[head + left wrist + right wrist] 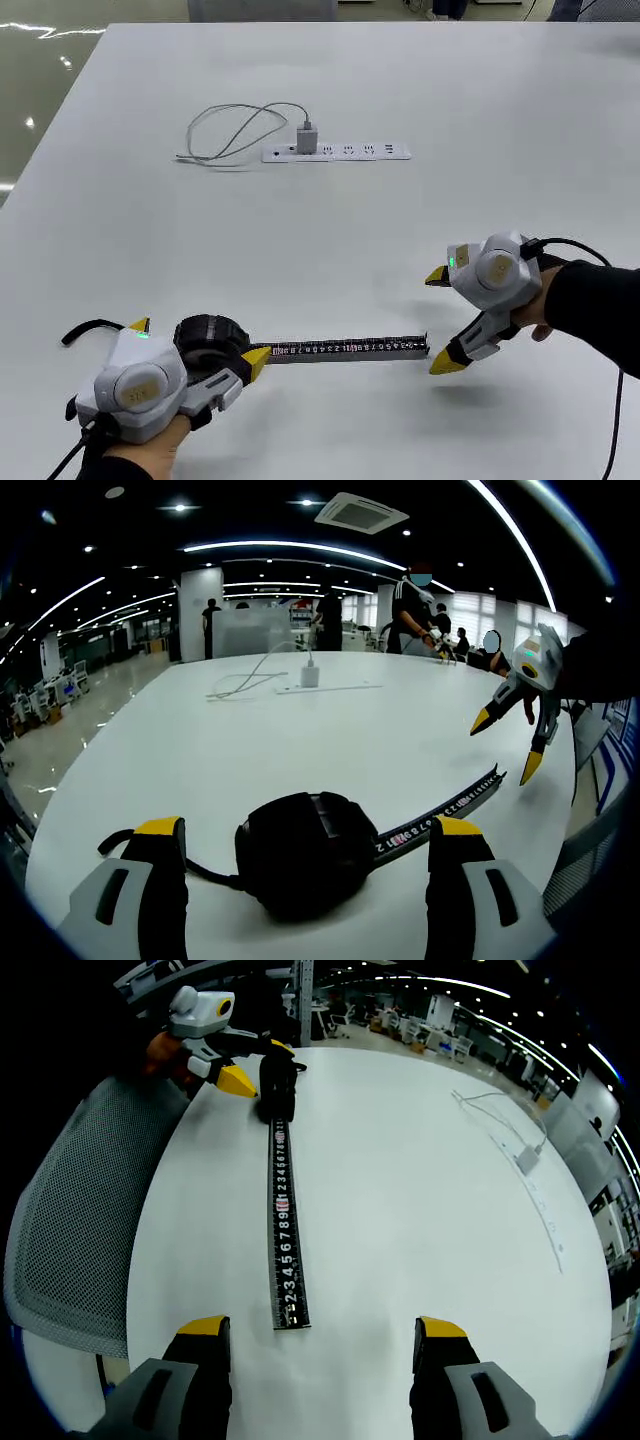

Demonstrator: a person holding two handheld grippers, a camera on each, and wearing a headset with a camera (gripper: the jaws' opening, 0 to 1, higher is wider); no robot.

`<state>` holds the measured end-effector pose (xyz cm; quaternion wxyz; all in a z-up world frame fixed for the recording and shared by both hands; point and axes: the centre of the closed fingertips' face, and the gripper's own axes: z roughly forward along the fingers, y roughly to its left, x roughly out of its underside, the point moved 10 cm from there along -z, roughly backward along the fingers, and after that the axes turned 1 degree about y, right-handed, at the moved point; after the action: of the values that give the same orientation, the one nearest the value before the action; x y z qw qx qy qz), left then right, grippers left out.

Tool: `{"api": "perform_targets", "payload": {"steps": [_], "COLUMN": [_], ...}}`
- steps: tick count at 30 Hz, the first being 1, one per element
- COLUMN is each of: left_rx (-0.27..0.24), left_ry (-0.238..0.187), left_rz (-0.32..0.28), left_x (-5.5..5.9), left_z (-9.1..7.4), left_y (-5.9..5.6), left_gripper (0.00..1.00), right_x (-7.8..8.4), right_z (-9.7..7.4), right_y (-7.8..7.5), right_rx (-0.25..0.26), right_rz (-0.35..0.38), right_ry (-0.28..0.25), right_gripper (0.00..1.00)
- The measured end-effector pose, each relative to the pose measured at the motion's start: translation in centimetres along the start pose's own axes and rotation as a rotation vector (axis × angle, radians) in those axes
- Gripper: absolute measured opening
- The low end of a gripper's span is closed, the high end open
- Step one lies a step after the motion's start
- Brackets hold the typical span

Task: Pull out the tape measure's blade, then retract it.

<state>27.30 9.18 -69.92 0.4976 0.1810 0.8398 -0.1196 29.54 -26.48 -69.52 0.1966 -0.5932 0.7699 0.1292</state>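
The table (400, 90) is carrying everything. The left gripper (199, 342) is sitting wide open near its front edge, jaws flanking the black tape measure (210, 340) without visibly gripping it. The right gripper (440, 320) is gaping too, holding nothing, just past the blade's tip. The blade (345, 348) is lying flat, stretching from the case toward the right gripper.
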Motion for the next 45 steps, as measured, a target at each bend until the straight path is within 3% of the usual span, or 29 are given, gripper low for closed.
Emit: {"api": "perform_targets", "payload": {"steps": [5,15,25,32,42,45], "left_rx": [0.0,-0.006,-0.026,-0.037,-0.04,-0.041], "left_ry": [0.004,0.0,-0.002,-0.009,-0.007,-0.003], "left_rz": [-0.002,-0.002,-0.019,-0.054,-0.051,-0.052], "left_x": [0.0,-0.1,-0.2,-0.2,-0.1,0.0], "left_z": [0.2,0.3,0.4,0.4,0.3,0.3], "left_y": [-0.1,-0.2,0.0,0.2,0.3,0.3], "left_gripper": [0.99,0.99,0.96,0.93,0.97,0.97], "right_x": [-0.3,-0.3,-0.1,0.0,0.1,0.0], "right_z": [0.3,0.9,1.5,1.6,2.1,2.0], "right_y": [0.2,0.4,0.7,0.8,1.3,1.3], "right_rx": [-0.029,-0.047,-0.066,-0.07,-0.064,-0.066], "right_rz": [-0.019,-0.046,-0.056,-0.059,-0.075,-0.066], "right_ry": [0.003,0.015,0.032,0.029,0.043,0.043], "right_gripper": [0.61,0.51,0.31,0.27,0.12,0.12]}}
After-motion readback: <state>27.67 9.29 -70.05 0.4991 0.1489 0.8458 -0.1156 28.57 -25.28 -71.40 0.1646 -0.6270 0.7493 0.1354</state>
